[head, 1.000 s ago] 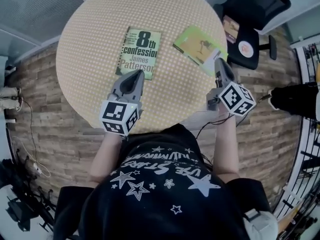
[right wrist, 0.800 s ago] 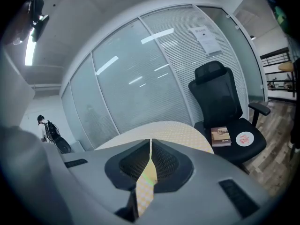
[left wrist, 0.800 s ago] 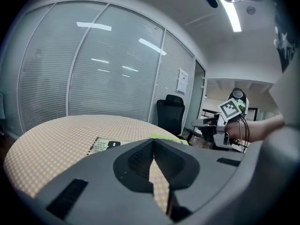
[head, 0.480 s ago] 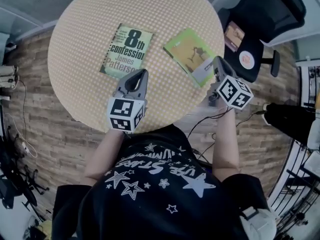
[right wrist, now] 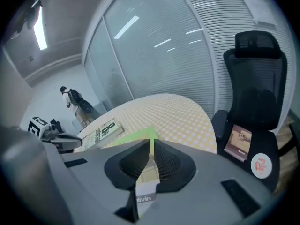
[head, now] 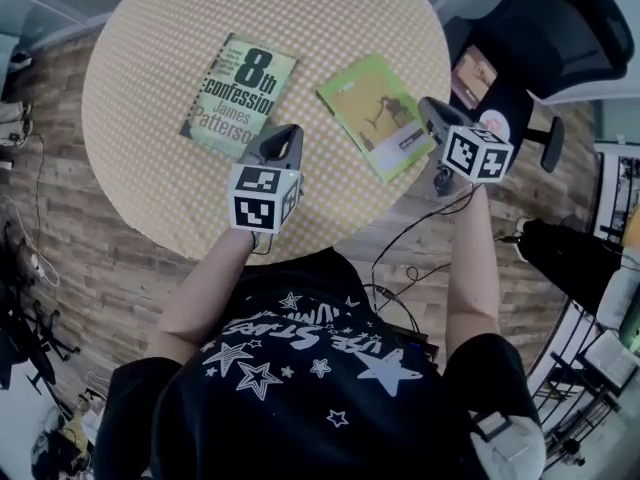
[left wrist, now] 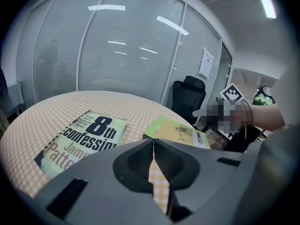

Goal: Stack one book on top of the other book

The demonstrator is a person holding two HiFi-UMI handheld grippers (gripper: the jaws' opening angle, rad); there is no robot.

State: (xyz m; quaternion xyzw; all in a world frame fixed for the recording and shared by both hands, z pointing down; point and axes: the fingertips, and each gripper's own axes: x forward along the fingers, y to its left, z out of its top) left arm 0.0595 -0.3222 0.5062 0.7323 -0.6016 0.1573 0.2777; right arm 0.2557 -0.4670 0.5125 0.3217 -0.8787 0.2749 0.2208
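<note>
Two books, both flat on the table, apart, none stacked yet.

1. Novel: lies on the table's left part, cover up, untouched.
2. Green book: lies to the novel's right and at an angle to it, with its near corner close to the table's right edge.
3. My left gripper: hangs over the near part of the table, between the two books and touching neither. Its jaws are drawn together to a thin slit, with only cloth showing through.
4. My right gripper: hangs at the table's right edge, just beside the green book's near corner. Its jaws are nearly closed too. The book's cover shows through the gap, but I judge it lies on the table below them, not gripped.
5. Chair: stands off the table to the right and has no part in this.

Step in hand, as I judge it: the approach to the green book, before any pick. The next move calls for the right jaws to part, take the book's near edge, lift it and lay it on the novel.
</note>
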